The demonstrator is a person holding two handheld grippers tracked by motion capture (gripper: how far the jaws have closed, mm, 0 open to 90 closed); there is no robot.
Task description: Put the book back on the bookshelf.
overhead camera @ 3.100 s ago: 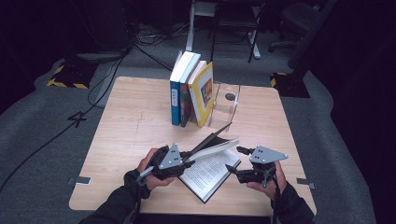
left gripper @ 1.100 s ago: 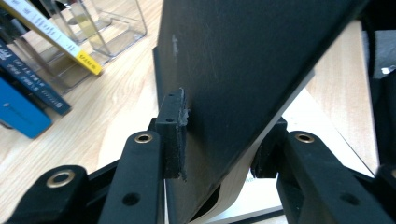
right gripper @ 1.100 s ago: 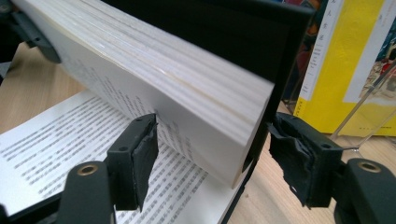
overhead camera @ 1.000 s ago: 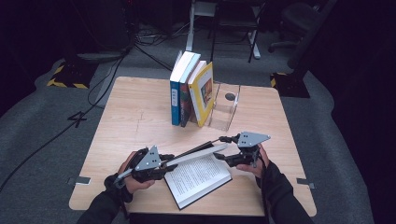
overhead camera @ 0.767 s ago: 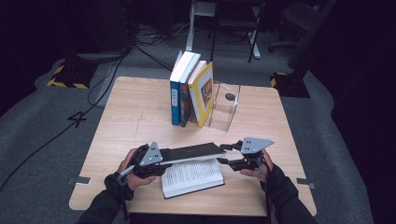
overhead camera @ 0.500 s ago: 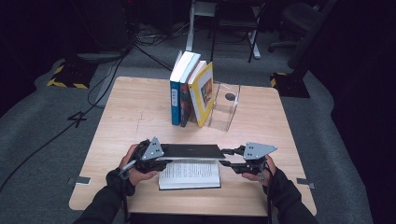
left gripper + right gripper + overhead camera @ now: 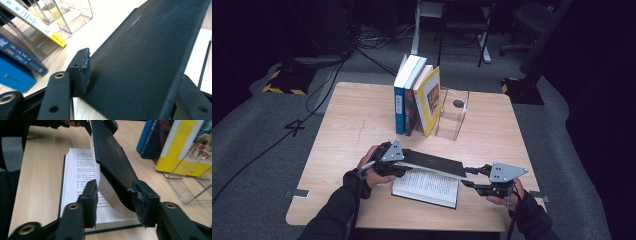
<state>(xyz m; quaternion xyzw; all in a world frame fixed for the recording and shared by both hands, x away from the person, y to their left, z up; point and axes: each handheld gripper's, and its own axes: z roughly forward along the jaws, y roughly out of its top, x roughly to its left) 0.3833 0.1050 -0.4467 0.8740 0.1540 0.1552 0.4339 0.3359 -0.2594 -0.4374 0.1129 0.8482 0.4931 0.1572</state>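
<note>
**Fingers (image 7: 91, 202) eased around a half-raised black cover (image 7: 432, 162): a slip is the risk**

The open book (image 7: 427, 187) is laid flat on the desk (image 7: 347, 125), just in front of the row of upright books (image 7: 417, 100), on the person's side. Its black cover, with a block of pages under it, is held up at a slant over the printed page.

In front of the row and to its right, the right gripper (image 7: 472, 177) is closed on that raised half: one pad is set against the cover's outer face, the other against the curved pages. Its jaws have just been opening. In front of the row and slightly to its left, the left gripper (image 7: 406, 166) has the cover's other end between its fingers. One pad (image 7: 81, 72) is seen against the cover's face (image 7: 140, 62); whether the cover is clamped cannot be told, as the far finger is hidden. These jaws have also just been opening.

If either hold is slackened further, the raised half is likely to drop or spring back, and loose pages may be fanned out and creased. If the two ends are moved unevenly, the spine may be twisted.

Open desk is left on both sides of the row. Little room is left towards the row and the clear stand (image 7: 452, 117) beside it. The desk's near edge is close, so the book could be dragged off it.
</note>
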